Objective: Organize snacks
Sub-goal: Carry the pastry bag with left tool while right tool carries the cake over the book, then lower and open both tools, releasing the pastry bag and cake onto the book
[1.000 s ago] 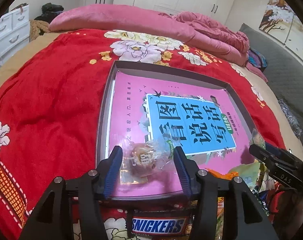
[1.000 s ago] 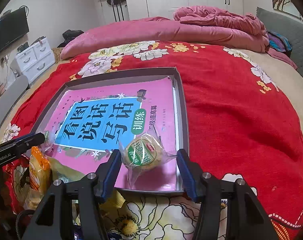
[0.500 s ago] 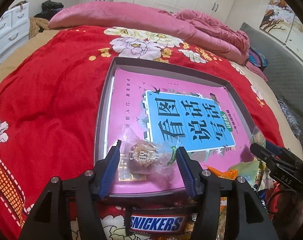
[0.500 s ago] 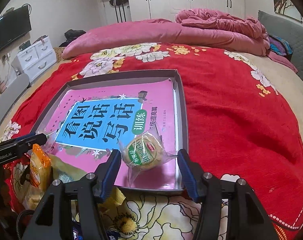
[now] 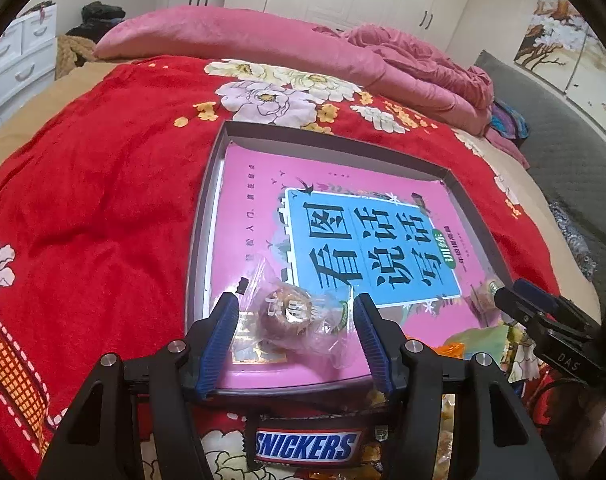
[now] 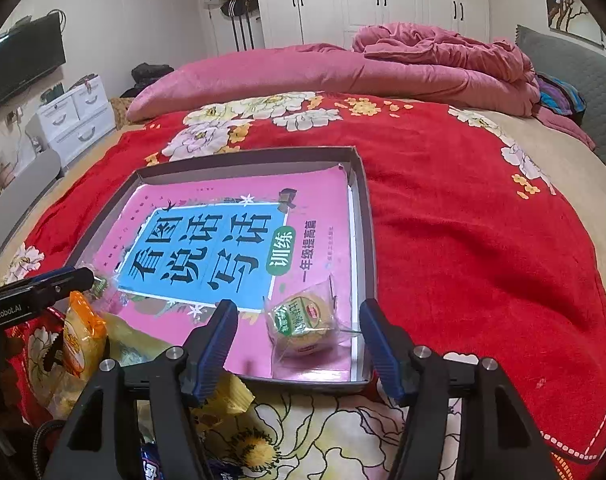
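A shallow grey tray [image 5: 207,200] [image 6: 367,216] lies on the red floral blanket with a pink and blue book [image 5: 367,248] [image 6: 207,248] in it. A brown wrapped pastry [image 5: 291,314] lies at the tray's near left corner, between the fingers of my open left gripper [image 5: 297,336], untouched. A green-labelled wrapped pastry [image 6: 303,324] lies at the near right corner, just ahead of my open right gripper [image 6: 299,344]. Each gripper shows in the other's view, the right one [image 5: 543,316] and the left one [image 6: 39,292].
A Snickers bar [image 5: 307,444] lies under the left gripper, in front of the tray. An orange snack bag [image 6: 81,332] and yellow packets [image 6: 223,400] are piled at the tray's front edge. Pink bedding [image 6: 343,72] lies at the far end of the bed.
Both grippers have drawn back and risen slightly. The green-labelled pastry, between the right fingers before, now lies free on the book. The brown pastry lies where it was.
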Tool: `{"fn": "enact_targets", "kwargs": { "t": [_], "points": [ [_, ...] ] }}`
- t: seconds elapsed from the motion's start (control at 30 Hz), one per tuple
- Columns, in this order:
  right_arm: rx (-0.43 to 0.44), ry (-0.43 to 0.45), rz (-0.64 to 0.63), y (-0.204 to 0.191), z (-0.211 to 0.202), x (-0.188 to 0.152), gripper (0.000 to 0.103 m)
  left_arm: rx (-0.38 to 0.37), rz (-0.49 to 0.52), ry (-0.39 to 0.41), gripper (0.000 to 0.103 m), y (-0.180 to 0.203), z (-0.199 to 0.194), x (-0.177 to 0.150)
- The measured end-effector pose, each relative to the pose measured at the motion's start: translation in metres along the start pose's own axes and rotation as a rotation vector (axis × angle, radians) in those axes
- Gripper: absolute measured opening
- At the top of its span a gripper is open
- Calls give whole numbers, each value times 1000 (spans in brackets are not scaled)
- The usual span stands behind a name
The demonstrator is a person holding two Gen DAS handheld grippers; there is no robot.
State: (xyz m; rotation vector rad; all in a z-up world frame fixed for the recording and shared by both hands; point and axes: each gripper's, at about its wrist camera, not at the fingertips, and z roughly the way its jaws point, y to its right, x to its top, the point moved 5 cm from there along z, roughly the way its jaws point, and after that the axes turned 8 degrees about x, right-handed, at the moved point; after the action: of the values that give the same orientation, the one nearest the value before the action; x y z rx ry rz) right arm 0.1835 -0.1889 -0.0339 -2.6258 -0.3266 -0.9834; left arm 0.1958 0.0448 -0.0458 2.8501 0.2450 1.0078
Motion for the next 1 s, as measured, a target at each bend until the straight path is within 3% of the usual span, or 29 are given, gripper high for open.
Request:
{"fn": "enact_targets", "kwargs": {
  "t": [0.17,0.23,0.57,0.8,1.0],
  "points": [
    [-2,43,18,4,-8,4,71,6,-5,26,64,-1,-6,2],
    [0,56,26,5,-10,6,72,2,-13,36,75,-2,-9,3],
    [12,110,27,5,-23,9,73,-8,-19,55,75,-5,-18,2],
    [17,204,-23,-5,-45,14,81,-12,-23,71,75,-10,-28,-1],
    [27,196,-37,-8,-46,12,82,-14,-44,83,75,-19,-36,-2]
  ]
}}
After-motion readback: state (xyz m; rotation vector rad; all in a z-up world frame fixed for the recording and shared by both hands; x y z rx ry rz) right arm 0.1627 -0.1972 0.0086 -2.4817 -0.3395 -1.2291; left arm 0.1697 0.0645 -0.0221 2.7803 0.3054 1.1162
